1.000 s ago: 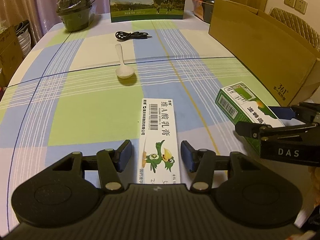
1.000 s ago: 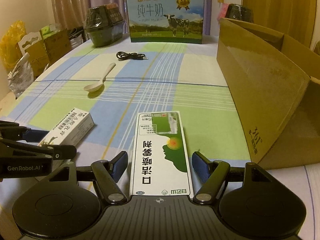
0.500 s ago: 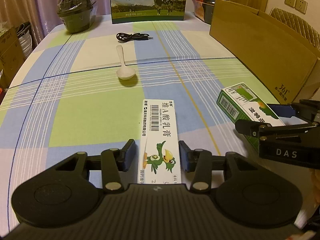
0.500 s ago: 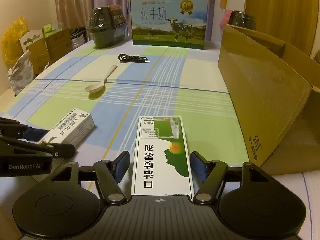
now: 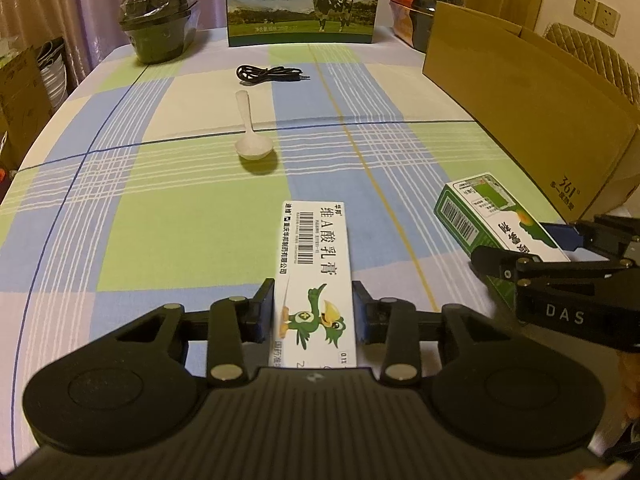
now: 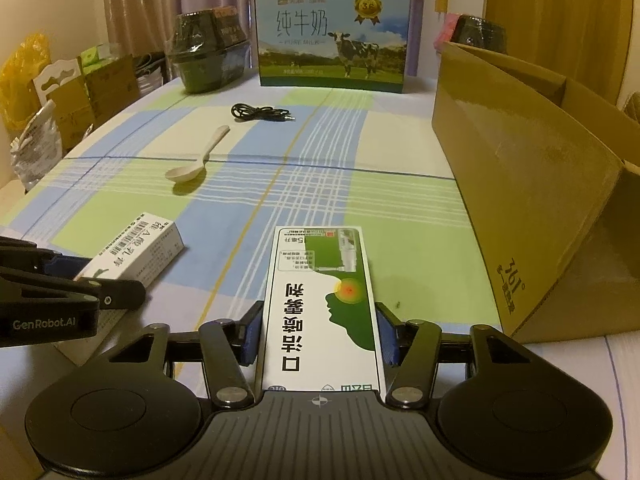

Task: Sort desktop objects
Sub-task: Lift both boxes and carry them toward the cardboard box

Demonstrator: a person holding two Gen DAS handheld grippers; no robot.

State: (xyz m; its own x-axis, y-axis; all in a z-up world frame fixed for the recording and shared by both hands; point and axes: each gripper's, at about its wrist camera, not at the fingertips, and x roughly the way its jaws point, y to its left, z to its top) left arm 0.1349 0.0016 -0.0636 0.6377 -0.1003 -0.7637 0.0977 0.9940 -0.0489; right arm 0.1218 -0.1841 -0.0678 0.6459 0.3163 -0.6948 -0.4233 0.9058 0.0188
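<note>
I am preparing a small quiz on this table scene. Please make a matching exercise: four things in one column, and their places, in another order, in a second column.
Things:
1. white box
2. green box
3. spoon
4. cable

Places:
A. far on the table, just before the milk carton
B. between the left tongs
C. mid-table, bowl end toward the cameras
D. between the right tongs, beside the cardboard box

Pairs: 1-B, 2-D, 3-C, 4-A
</note>
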